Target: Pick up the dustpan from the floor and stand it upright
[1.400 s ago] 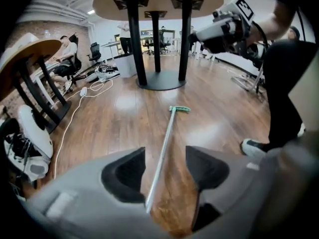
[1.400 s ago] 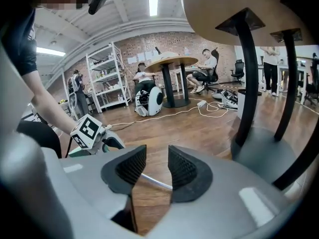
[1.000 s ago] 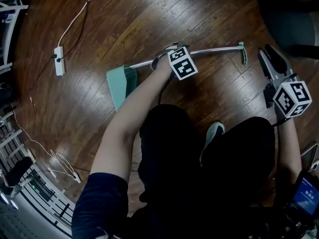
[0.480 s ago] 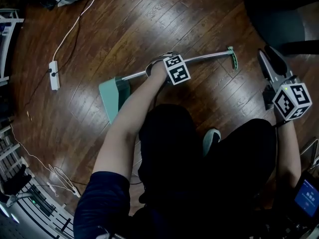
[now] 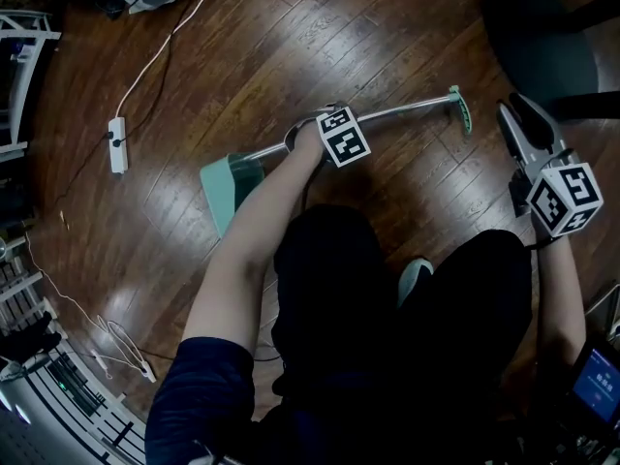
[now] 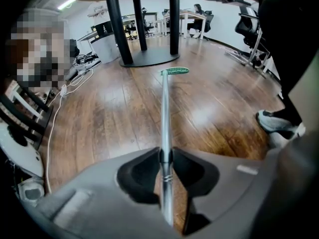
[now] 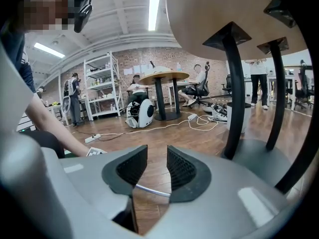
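Wooden floor (image 5: 242, 56) carries teal dustpan (image 5: 231, 184), lying flat ahead of my knees. My left tongs (image 6: 165, 157) closing on its metal handle (image 6: 164, 103), pads touching tube, nearer pan end. My right tongs (image 7: 156, 169) well off to right, jaws apart but closing, nothing between them.

Open floor (image 5: 291, 46) beyond the dustpan (image 5: 231, 182); power strip (image 5: 118, 143) well left; dark table base (image 5: 547, 51) at far right.
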`<state>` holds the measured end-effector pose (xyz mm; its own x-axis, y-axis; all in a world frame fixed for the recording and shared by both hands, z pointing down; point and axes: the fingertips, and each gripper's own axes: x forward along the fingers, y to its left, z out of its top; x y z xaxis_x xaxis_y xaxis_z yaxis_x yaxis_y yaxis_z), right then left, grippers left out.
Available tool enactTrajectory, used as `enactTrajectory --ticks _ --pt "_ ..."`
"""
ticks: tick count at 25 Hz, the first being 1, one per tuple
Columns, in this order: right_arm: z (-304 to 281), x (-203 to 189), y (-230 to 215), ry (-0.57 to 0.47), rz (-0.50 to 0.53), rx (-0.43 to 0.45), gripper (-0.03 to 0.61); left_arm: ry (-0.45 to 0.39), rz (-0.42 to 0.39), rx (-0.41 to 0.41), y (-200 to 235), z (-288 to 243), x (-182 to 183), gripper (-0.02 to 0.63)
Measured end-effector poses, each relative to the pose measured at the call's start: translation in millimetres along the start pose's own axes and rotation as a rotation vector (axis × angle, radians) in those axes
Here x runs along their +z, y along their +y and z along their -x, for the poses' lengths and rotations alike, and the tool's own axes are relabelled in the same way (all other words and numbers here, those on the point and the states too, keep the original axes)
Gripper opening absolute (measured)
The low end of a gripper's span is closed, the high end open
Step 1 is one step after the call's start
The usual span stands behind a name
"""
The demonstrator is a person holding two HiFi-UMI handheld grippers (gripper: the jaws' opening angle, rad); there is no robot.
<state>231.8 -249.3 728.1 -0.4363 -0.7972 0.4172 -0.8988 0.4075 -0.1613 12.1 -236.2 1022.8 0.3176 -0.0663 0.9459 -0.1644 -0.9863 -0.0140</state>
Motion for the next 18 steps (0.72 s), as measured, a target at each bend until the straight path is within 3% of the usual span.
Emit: enactTrajectory --ticks 6,8,9,18 --pt "-14.3 14.6 15.7 -0.036 -0.008 0.042 0.12 -0.041 0.001 0.046 7.2 30.9 -1.5 0.08" --pt "-16.9 23.9 24.6 -0.051 -0.001 0.061 0.03 -0.051 -0.017 0.076 10.2 41.0 -2.1 0.078" --pt "-17.6 29.2 29.8 -0.059 0.002 0.068 0.02 -0.059 -0.023 0.095 12.6 46.0 -2.4 0.077" --pt "-16.4 82.5 91.7 -0.138 0.026 0.208 0.021 -0.131 -0.005 0.189 35.9 91.9 9.0 0.075"
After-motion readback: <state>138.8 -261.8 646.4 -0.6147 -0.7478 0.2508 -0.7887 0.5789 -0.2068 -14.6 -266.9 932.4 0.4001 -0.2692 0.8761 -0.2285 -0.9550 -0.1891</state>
